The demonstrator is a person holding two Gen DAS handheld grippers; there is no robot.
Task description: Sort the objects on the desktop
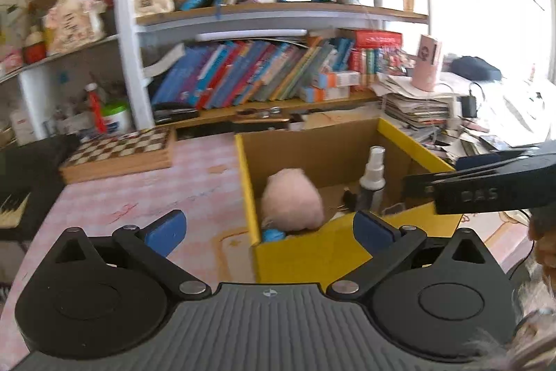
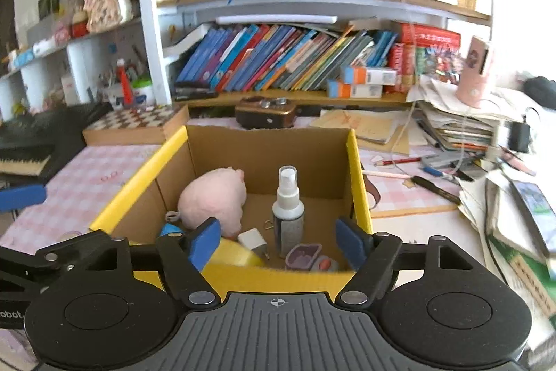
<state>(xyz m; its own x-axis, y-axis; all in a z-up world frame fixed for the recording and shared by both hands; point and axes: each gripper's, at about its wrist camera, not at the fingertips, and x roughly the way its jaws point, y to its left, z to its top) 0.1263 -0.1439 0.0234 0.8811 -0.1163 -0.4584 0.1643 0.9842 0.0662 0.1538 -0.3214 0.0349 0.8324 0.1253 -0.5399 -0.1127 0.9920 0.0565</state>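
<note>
A cardboard box with yellow outer walls (image 2: 358,183) stands open on the pink checked desk. Inside it lie a pink plush toy (image 2: 215,197), an upright white-capped spray bottle (image 2: 286,207), a white charger plug (image 2: 253,240), a small purple-grey case (image 2: 302,256) and a small blue item (image 2: 168,228). My right gripper (image 2: 278,242) is open over the box's near wall with nothing between its pads. My left gripper (image 1: 269,228) is open wide and empty at the box's near left corner (image 1: 257,242). The plush toy (image 1: 292,200) and the spray bottle (image 1: 371,176) show there too.
A wooden chessboard (image 1: 121,152) lies at the back left, beside a dark keyboard (image 2: 24,155). Book-filled shelves (image 2: 278,58) rise behind the box, with a brown case (image 2: 266,113) in front of them. Paper stacks (image 2: 458,124), a red pencil (image 2: 399,160) and pens crowd the right side.
</note>
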